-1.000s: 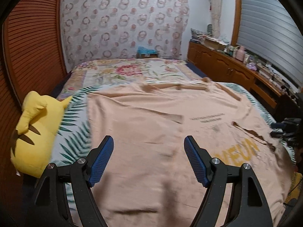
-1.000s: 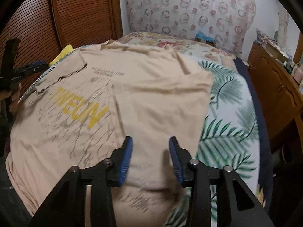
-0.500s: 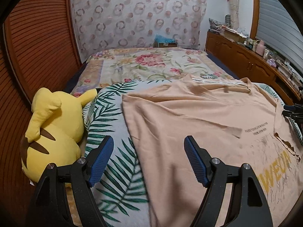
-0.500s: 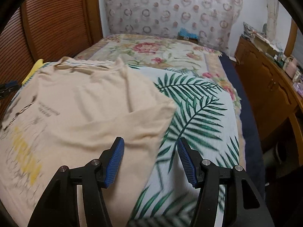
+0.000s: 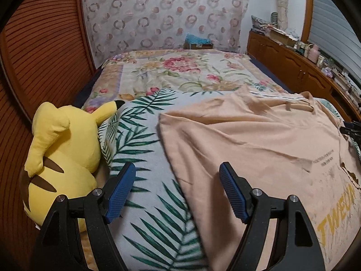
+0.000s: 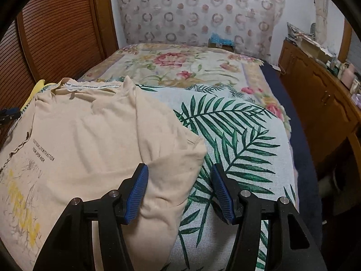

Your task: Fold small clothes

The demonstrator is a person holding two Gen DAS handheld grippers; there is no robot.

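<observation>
Over by the slatted wooden wall, a yellow Pikachu plush lies at the bed's edge, resting on the palm-leaf blanket. Next comes the left gripper, its blue-padded jaws spread wide and holding nothing, hovering above the left edge of the peach T-shirt. The shirt lies spread face up on the palm-leaf blanket, collar toward the floral bedspread, with yellow lettering showing low on its front. At the shirt's other side, the right gripper is released too; the sleeve sits just ahead of and between its parted fingers, ungripped. Farthest right, a wooden cabinet runs along the wall, its top cluttered.
</observation>
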